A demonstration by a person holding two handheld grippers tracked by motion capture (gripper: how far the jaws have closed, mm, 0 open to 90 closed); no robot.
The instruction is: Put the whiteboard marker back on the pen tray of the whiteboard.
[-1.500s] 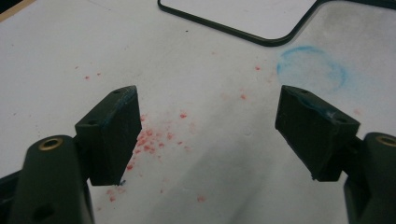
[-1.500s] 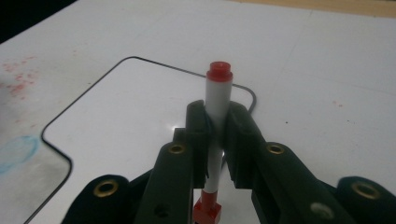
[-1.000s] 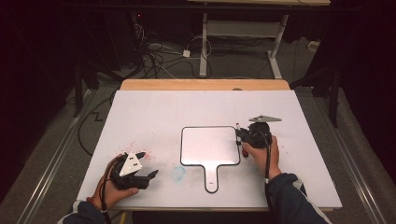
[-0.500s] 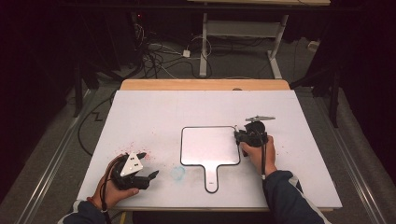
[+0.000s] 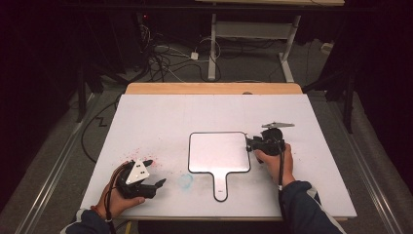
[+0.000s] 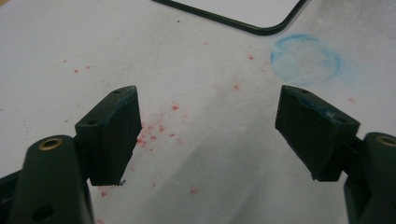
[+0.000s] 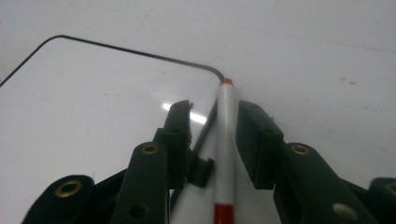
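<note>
A small whiteboard [image 5: 219, 151] with a black rim and a handle lies flat mid-table. A white marker [image 7: 226, 135] with red ends lies along its right edge. My right gripper [image 5: 252, 144] points left at that edge. In the right gripper view this gripper [image 7: 215, 109] straddles the marker with narrowly parted jaws. The right jaw is against the marker and a gap shows on the left side. My left gripper [image 5: 155, 174] rests near the table's front left. In the left gripper view it [image 6: 208, 93] stands wide open over bare table.
Red specks [image 6: 159, 128] and a blue ring smear [image 6: 306, 58] mark the white table [image 5: 160, 126] by the left gripper. The whiteboard's corner [image 6: 261, 29] lies just beyond. Past the table's far edge are cables and a desk frame [image 5: 253, 34].
The right hand and gripper have shifted slightly at the whiteboard's right edge. The left gripper has stayed where it was.
</note>
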